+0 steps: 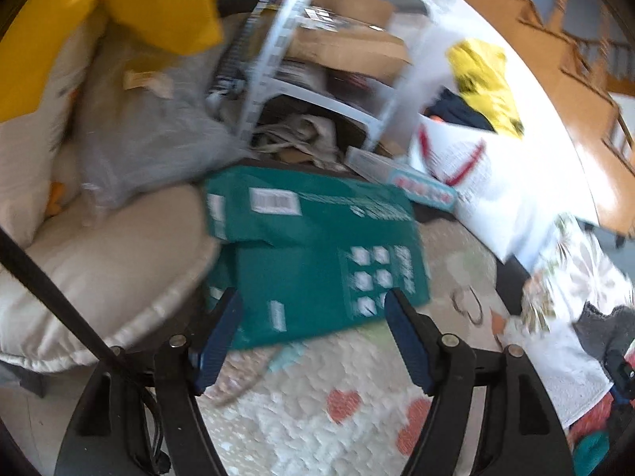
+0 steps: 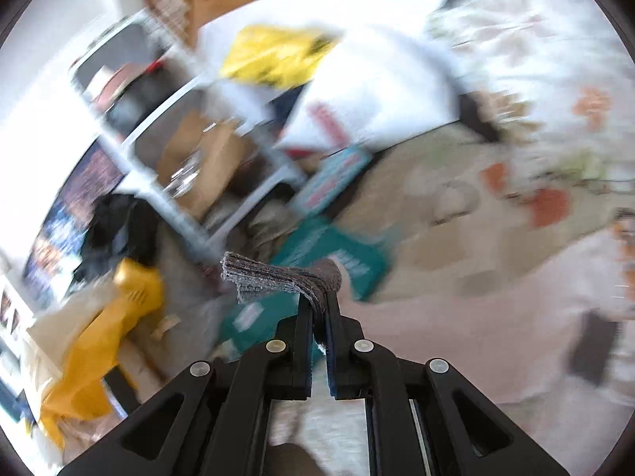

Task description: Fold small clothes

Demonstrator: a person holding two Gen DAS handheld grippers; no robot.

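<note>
My right gripper [image 2: 318, 305] is shut on a small grey knitted cloth [image 2: 278, 275], folded in layers, held up in the air above the floor. The cloth sticks out to the left of the fingertips. My left gripper [image 1: 313, 301] is open and empty, its blue pads [image 1: 220, 337] wide apart, low over a patterned quilt [image 1: 317, 396] in front of a green cardboard box [image 1: 317, 254]. A grey cloth piece [image 1: 607, 325] shows at the right edge of the left wrist view. Both views are blurred.
A white shelf rack [image 1: 278, 39] with cardboard boxes stands behind the green box. A beige cushion [image 1: 99, 269] lies at left, with grey and yellow fabric [image 1: 119, 8] above. A white bag [image 1: 476, 182] with a yellow garment stands at right. A floral blanket [image 2: 535, 39] lies far right.
</note>
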